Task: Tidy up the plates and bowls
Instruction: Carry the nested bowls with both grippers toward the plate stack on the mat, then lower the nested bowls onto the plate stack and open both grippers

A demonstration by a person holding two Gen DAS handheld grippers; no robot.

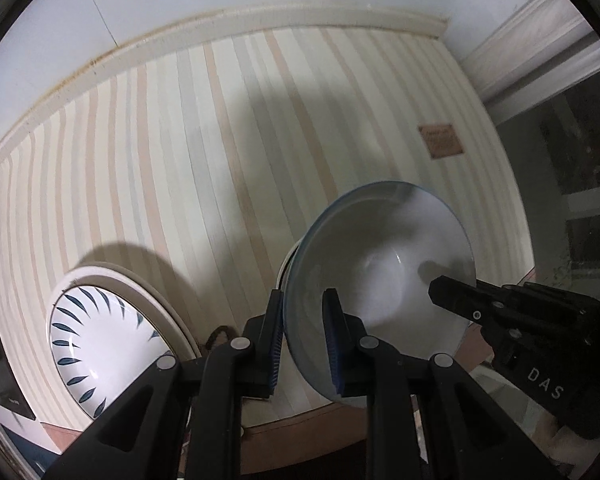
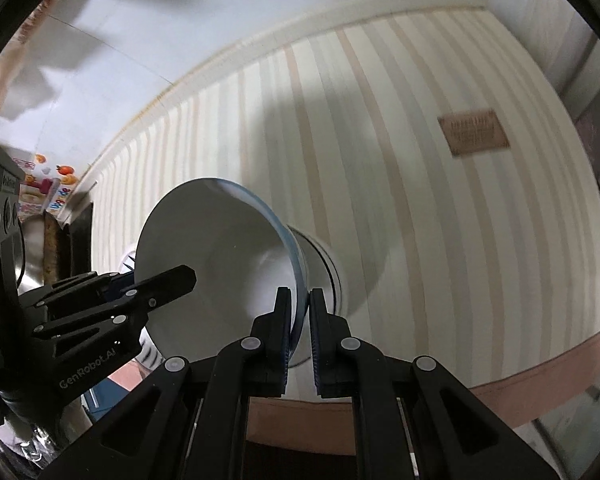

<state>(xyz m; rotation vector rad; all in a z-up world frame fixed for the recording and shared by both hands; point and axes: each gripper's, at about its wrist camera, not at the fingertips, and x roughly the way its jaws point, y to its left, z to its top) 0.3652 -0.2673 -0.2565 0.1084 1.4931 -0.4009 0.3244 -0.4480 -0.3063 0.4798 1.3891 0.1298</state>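
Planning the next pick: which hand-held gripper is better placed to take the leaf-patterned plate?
Left, probably. The leaf-patterned plate lies just left of the left hand-held gripper; the right hand-held gripper grips the far side of the bowl, farther away.

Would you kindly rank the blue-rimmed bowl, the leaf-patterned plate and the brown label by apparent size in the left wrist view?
1. blue-rimmed bowl, though it is nearest the camera
2. leaf-patterned plate, partly hidden
3. brown label
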